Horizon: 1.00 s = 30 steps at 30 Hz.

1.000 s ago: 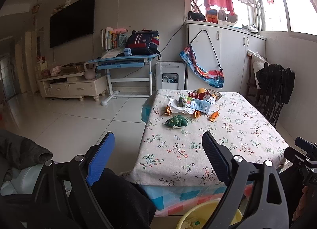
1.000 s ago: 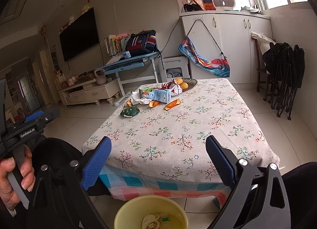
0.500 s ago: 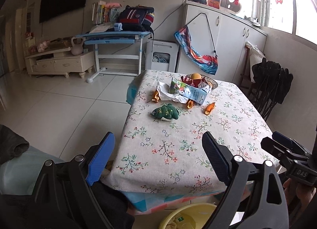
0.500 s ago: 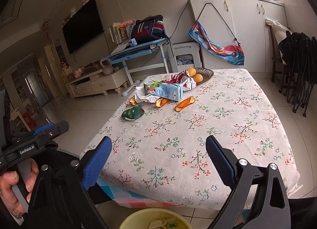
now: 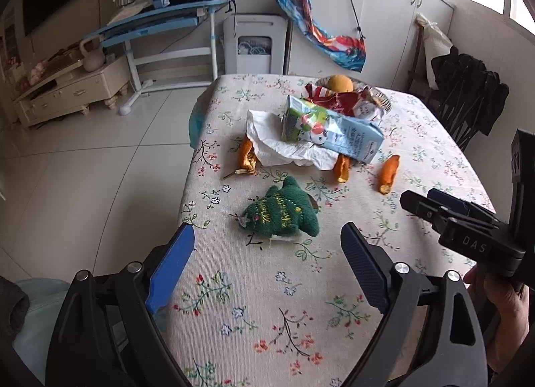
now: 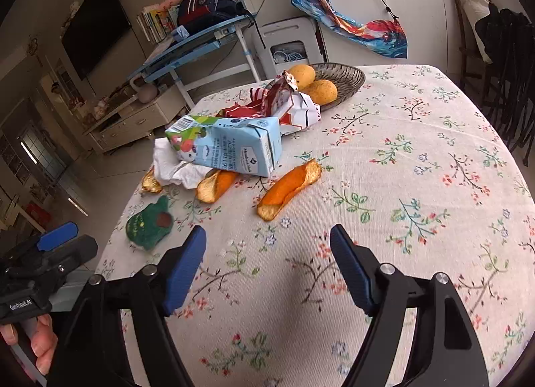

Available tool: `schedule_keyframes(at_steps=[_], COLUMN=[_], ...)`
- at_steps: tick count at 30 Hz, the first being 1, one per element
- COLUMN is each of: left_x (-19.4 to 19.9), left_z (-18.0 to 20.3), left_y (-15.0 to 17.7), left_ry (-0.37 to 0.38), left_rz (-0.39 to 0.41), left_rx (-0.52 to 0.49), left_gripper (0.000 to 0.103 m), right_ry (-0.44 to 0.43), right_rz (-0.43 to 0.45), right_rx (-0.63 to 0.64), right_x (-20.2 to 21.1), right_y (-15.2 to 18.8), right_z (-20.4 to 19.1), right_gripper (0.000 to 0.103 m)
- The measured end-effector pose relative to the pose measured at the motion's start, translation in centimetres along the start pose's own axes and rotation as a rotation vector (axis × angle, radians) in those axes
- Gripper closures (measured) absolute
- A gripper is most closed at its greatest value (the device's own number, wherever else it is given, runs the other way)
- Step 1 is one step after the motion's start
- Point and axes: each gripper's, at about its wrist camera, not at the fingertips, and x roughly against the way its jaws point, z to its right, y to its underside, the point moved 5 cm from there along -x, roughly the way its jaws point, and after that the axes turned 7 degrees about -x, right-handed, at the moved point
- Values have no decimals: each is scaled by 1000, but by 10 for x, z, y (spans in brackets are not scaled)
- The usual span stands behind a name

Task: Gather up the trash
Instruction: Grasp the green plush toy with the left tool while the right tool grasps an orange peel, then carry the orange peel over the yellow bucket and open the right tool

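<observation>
Two handheld grippers are hovering over a floral tablecloth (image 6: 418,159) where the trash is lying heaped toward the far side. At far left, a green plush toy (image 5: 281,214) is sitting alone near the table's edge, apart from the litter and probably no part of it. The left gripper (image 5: 267,266) is pointing straight at it with its blue fingers spread wide and nothing between them, seemingly only because the toy lies on the way to the pile. Beyond it, a curl of orange peel (image 5: 247,159) is peeking out from under crumpled white paper (image 5: 277,146), and a flattened milk carton (image 6: 230,146) is lying on its side across that paper, pinning it down. A second peel (image 6: 214,186) is tucked under the carton's near edge; a third peel (image 6: 291,186) is lying free just to its right. Torn red-and-white wrappers (image 6: 284,106) are leaning against a wicker basket (image 6: 347,82) holding whole fruit, which looks meant to stay. The right gripper (image 6: 267,263) is hanging with jaws parted and empty, aimed at that free peel, likely the easiest first pick.
</observation>
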Motion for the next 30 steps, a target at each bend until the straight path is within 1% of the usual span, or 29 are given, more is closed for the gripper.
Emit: schedule_keyframes(at_steps=[2,3,4,6,7,8,9,10,11,12,13,14,15,16,18,21,27,30], left_x=[-18,-26,-32,-42,-46,-50,-53,-56,-59,-61,-60,-59,-57,-55,-50,-41,-16,-3], left_z=[-1,0,1,5,8,12,15,17,19,21,23,25,26,26,23,19,28,33], left_y=[-3,-4,-5,-8,-10,-11,-12,-12,-11,-11,-11,-11,-11,-10,-10,-5,7,11], left_ry=[-19,-25,-28,-39,-38,-32,-22,-2,24,38,37,40,46,52,80,119,164,158], left_rz=[-35,-50,-62,-75,-81,-89,-96,-104,-115,-121,-117,-113,-107,-101,-93,-83,-34,-3], left_rx=[-13,-21,-28,-54,-69,-82,-88,-88,-83,-78,-83,-93,-96,-92,-60,-20,-20,-28], left_gripper=[19,20,21,21,22,25,31,35,43,47,49,54,59,61,73,79,80,80], right_ry=[13,13,8,45,51,62,74,78,80,87,87,93,94,92,85,60,-4,-40], right_rz=[-12,-35,-37,-40,-50,-58,-59,-59,-63,-64,-68,-71,-76,-79,-83,-82,-68,-55], right_rx=[-5,-22,-27,5,19,30,43,50,57,63,68,77,86,93,105,109,67,34], right_x=[-13,-19,-22,-28,-31,-33,-34,-34,-34,-35,-35,-35,-35,-34,-32,-21,10,27], right_y=[-7,-9,-11,-16,-17,-16,-16,-16,-16,-16,-16,-16,-17,-17,-16,-10,6,12], right_z=[1,2,1,-2,-5,-6,-7,-6,-6,-4,-3,-2,-1,0,0,-1,5,6], right_gripper=[31,33,34,34,38,42,43,50,59,63,72,82,84,85,86,88,88,88])
